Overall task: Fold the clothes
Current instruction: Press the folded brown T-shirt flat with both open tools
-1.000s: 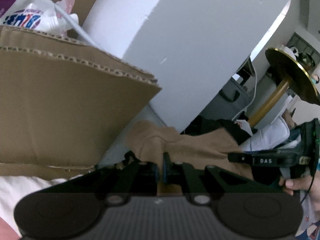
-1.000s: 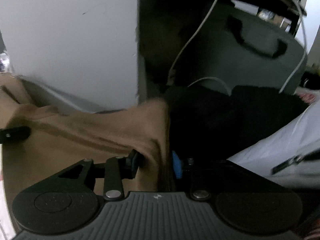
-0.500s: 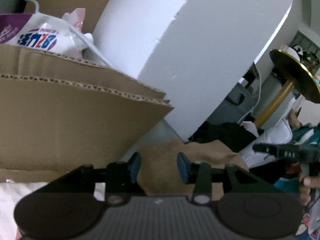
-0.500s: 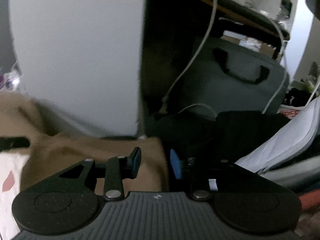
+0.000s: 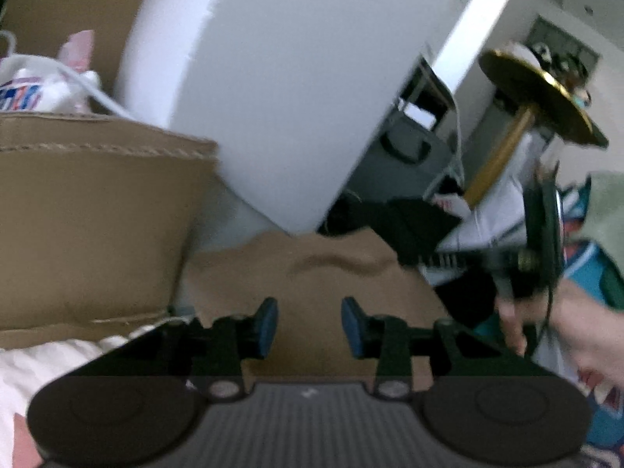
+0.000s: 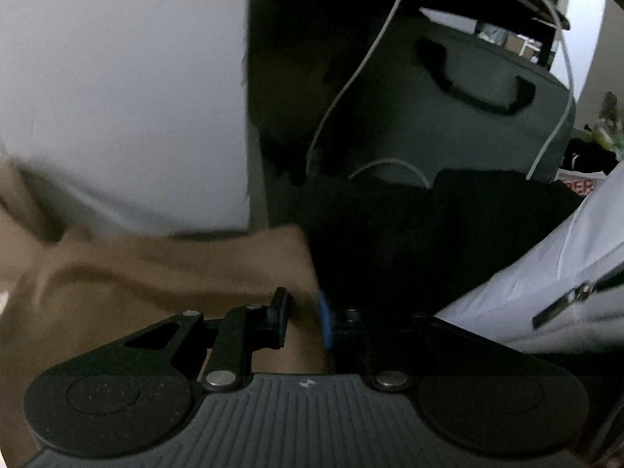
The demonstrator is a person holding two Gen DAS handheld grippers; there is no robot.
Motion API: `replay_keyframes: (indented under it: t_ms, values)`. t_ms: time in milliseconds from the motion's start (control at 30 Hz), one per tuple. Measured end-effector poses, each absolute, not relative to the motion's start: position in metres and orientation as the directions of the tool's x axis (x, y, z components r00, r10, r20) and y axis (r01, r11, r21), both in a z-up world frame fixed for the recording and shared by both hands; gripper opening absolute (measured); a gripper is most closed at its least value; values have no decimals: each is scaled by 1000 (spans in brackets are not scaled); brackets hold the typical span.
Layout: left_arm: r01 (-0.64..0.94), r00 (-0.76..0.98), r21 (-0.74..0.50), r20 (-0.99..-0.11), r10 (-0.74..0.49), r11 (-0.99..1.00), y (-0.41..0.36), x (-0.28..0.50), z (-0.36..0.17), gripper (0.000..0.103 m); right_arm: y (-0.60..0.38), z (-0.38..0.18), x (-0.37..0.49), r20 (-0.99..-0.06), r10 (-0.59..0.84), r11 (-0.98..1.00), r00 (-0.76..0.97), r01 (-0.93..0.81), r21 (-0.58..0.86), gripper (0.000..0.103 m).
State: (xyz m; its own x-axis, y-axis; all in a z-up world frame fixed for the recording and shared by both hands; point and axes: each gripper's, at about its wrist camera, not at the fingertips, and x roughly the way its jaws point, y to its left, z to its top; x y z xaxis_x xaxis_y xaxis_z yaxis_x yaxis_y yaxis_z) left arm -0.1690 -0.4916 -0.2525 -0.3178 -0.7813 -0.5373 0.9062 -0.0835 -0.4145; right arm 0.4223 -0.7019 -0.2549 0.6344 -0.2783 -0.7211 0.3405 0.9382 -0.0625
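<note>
Surroundings: we note a cluttered room corner, with a large white foam slab (image 5: 296, 89) leaning over a brown cardboard box (image 5: 97, 218) in the left wrist view; a printed plastic bag (image 5: 23, 93) sits behind the box edge.
Background items: we record a grey case with a black handle (image 6: 472, 89), a white cable (image 6: 351, 85) running down in front of it, and a gold round stand (image 5: 542, 97) at the right of the left wrist view.
Surface: white bedding (image 5: 35, 355) shows at the lower left, below the box.
Garment: a tan garment (image 5: 312, 273) lies spread between the foam slab and both tools, with a raised wrinkle across it; its right edge meets a black cloth (image 6: 429, 234).
Other clothes: a white garment with a dark zip (image 6: 546, 269) lies to the right of the black cloth.
Left gripper (image 5: 310, 327): jaws narrowing but apart, blue pads clear of the tan fabric beneath them; nothing is gripped.
Right gripper (image 6: 304, 319): jaws closing, gap narrow, with the garment's edge between the pads; we cannot tell whether they press it yet.
Person: a hand (image 5: 565, 323) holds the right tool at the frame's right.
</note>
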Motion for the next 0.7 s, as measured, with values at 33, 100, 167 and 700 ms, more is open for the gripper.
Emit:
replay_keyframes:
  t_ms: [33, 100, 167, 700]
  values:
    - [908, -320, -408, -542, -777, -89, -490, -174, -253, 38, -701, -250, 420, -715, -272, 939, 643, 340, -52, 22]
    - [911, -323, -400, -548, -771, -97, -486, -179, -253, 38, -699, -240, 411, -703, -258, 944, 663, 329, -36, 22]
    - [913, -325, -395, -549, -770, -103, -480, -183, -251, 38, -693, -234, 400, -699, -241, 952, 674, 303, -36, 22]
    - [931, -316, -343, -590, -743, -124, -445, -208, -260, 38, -651, -259, 311, -711, -234, 969, 663, 222, -112, 22]
